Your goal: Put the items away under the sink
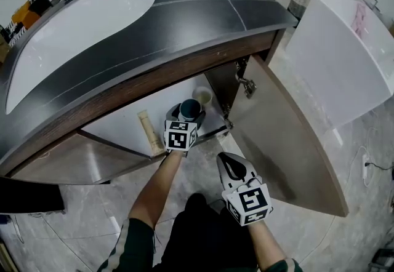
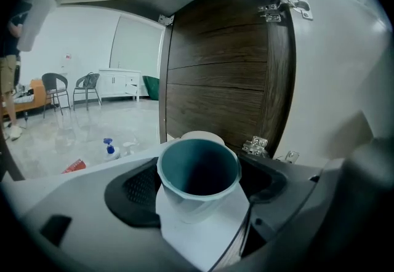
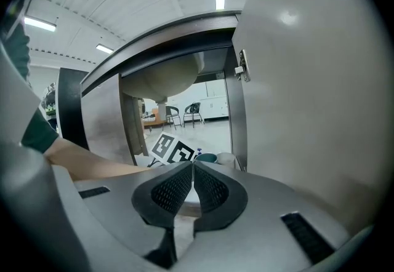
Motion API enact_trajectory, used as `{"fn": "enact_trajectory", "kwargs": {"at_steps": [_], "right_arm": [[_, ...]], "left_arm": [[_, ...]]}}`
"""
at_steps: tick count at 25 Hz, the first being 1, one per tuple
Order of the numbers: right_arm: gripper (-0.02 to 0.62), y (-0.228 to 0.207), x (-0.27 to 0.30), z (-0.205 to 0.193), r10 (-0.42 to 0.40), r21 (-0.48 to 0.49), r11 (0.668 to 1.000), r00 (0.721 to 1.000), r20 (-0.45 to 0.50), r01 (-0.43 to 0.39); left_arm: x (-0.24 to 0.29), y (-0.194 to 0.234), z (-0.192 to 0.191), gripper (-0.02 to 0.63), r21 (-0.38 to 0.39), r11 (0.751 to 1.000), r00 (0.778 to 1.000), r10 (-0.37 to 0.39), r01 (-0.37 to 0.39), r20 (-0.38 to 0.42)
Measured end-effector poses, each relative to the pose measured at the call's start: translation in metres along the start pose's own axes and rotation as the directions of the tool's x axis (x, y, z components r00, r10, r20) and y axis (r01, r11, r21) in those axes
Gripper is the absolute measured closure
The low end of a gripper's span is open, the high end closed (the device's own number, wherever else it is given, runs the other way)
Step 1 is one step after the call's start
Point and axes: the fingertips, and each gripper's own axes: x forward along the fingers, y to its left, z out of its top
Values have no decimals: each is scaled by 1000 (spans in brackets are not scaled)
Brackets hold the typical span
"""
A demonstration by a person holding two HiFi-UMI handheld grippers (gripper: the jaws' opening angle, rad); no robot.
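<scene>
Left tool (image 2: 200,183) gripping teal cup (image 2: 198,169), cream cup (image 1: 202,96) behind

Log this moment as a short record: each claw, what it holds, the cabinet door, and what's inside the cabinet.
left claw: closed on the teal-lined cup, reaching into the opening below the sink
right claw: shut, empty, held back outside the cabinet
cabinet door: swung open
inside cabinet: pale cup just behind the held one; tan stick-shaped item lying to the left
</scene>
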Motion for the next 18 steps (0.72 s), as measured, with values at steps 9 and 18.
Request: {"fn": "enact_trajectory", "kwargs": {"at_steps": [9,18], "right_arm": [[552,5,2,8,8,11,1000,1000,22,-8],[552,16,-8,34,13,80,997,999,42,-17]], "left_arm": [[-16,-7,-9,219,28,999,1000,-14,15,-20],[-78,-15,3,321,21,1000,1000,-14,14,5]]}}
